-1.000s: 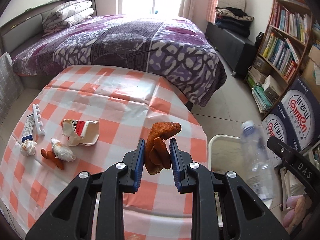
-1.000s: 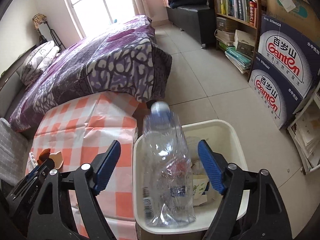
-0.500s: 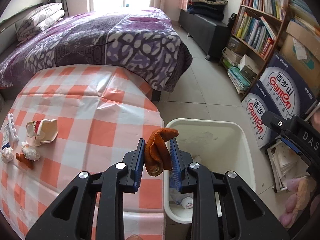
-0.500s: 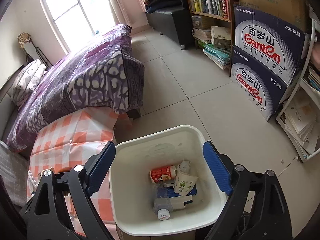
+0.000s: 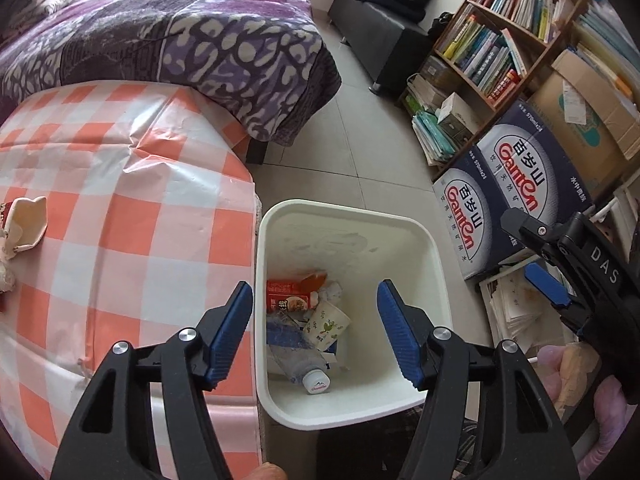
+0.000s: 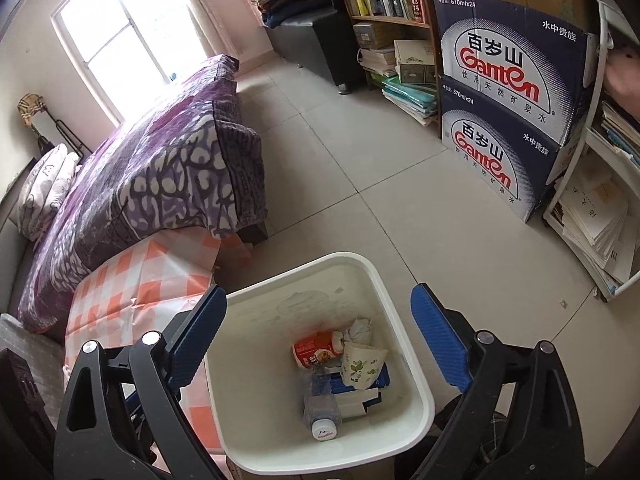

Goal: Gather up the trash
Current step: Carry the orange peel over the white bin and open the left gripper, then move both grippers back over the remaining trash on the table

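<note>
bed (image 5: 160, 40) far left, bookshelf (image 5: 500, 52) and 2 stacked ganten water boxes (image 6: 508, 92) far right, tile floor (image 6: 380, 184) between.

table with orange check cloth (image 5: 120, 220) on the left, its right edge just beside the white bin (image 5: 348, 216). bin sits on the floor, near centre in both views.

left gripper (image 5: 316, 336) hovers over the bin mouth, jaws spread wide, nothing between them. right gripper (image 6: 318, 342) same: wide apart, empty, also over the bin. seen from the left wrist it sits off to the right.

in the bin: clear plastic bottle (image 5: 298, 360) lying flat, cap toward the near wall; red carton (image 5: 294, 294) at the far left of the pile; paper cup with green print (image 6: 360, 362) on top of something blue; crumpled white wad (image 6: 358, 330) behind it.

still on the table, at its left edge: a torn cream wrapper (image 5: 26, 220), plus white scraps (image 5: 6, 268) below it, mostly cut off.

judgement: drop looks finished, next is going back for the table scraps. lift clear of the bin rim before swinging left, keep jaws wide on approach, come down over the wrapper and pinch a raised fold, not the flat cloth, since the plastic sheet will bunch and come up with it. scraps are light, so close fully before lifting.
</note>
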Motion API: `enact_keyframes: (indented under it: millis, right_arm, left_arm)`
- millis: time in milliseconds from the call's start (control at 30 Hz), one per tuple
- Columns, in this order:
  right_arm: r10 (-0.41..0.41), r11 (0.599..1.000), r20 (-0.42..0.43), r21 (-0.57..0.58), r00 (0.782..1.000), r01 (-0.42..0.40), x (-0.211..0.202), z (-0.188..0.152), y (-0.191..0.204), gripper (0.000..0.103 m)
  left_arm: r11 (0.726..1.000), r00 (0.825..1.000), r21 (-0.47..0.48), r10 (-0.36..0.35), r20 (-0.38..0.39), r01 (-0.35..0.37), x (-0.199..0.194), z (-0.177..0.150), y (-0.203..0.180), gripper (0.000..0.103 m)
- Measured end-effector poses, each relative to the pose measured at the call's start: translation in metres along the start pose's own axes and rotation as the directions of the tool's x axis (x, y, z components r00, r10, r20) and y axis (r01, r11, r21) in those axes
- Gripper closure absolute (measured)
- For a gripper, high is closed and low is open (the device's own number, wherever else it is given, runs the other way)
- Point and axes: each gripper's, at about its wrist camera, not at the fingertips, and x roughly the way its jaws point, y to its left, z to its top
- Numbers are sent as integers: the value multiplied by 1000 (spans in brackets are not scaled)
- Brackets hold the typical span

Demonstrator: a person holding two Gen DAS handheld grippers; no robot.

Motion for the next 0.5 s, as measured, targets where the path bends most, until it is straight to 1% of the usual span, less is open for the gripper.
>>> enact_keyframes:
  millis: [133, 300, 400, 500]
  right_arm:
    - [-4, 1000, 6, -21, 1000, 5, 0, -3, 8, 11]
    - [-10, 999, -6, -48, 1000, 10, 3, -7, 21, 8]
    - [-13, 997, -22, -79, 1000, 11, 7, -12, 33, 8]
    - [-13, 994, -33, -111, 999, 9, 10, -18, 46, 7]
  left_arm:
    - [1000, 1000, -9, 29, 0, -29, -2, -1, 7, 39]
    - [995, 995, 11, 100, 18, -101, -7, -3, 17, 35]
    - [987, 987, 24, 156, 33, -157, -12, -4, 27, 32]
    - [974, 974, 38, 221, 44, -222, -14, -6, 37, 29]
